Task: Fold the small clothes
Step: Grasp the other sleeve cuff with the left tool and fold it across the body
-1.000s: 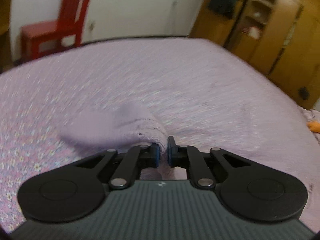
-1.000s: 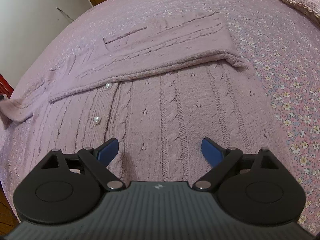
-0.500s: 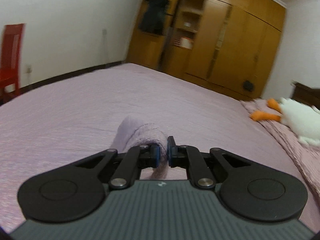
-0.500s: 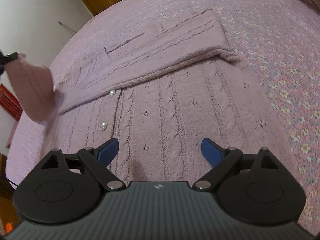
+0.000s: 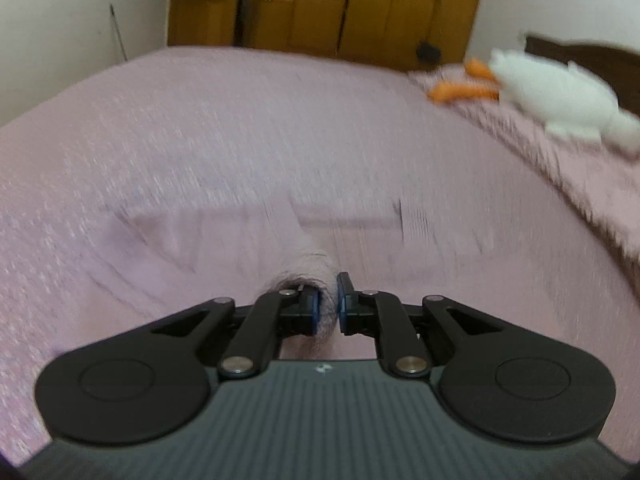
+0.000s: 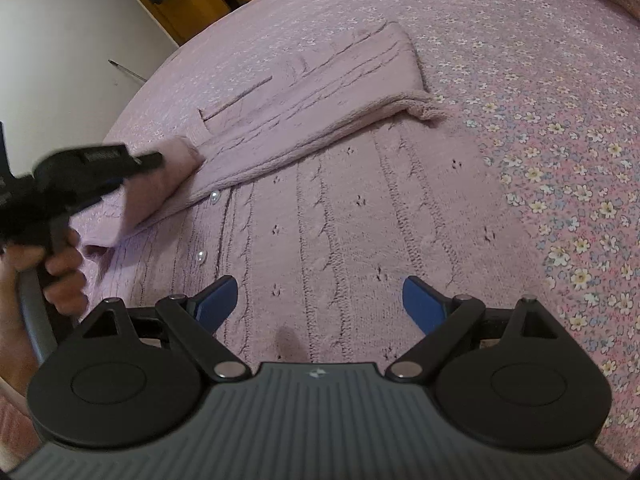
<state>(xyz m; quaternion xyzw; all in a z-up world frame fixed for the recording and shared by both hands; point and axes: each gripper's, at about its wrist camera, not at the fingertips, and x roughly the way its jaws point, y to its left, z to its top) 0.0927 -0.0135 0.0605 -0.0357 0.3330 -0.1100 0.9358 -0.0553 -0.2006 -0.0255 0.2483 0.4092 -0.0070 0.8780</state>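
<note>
A lilac cable-knit cardigan [image 6: 340,220] lies flat on the bed, pearl buttons [image 6: 215,197] down its front. One sleeve [image 6: 320,92] is folded across its upper part. My left gripper [image 5: 329,300] pinches the cuff of the other sleeve [image 5: 308,268]; its jaws are opening slightly, with the knit still pressed between the pads. In the right wrist view the left gripper [image 6: 156,158] holds that sleeve [image 6: 160,196] lifted over the cardigan's left side. My right gripper [image 6: 320,300] hovers open above the cardigan's lower part with nothing between its fingers.
A pink floral bedspread [image 6: 560,160] covers the bed. A white plush duck with orange feet [image 5: 560,92] lies at the far right by the headboard. Wooden wardrobes [image 5: 320,0] stand beyond the bed. A person's hand [image 6: 60,276] grips the left gripper's handle.
My left gripper has swung the pinched sleeve in from the bed's left side over the cardigan, rolling as it went. The right gripper has barely shifted and stays open.
</note>
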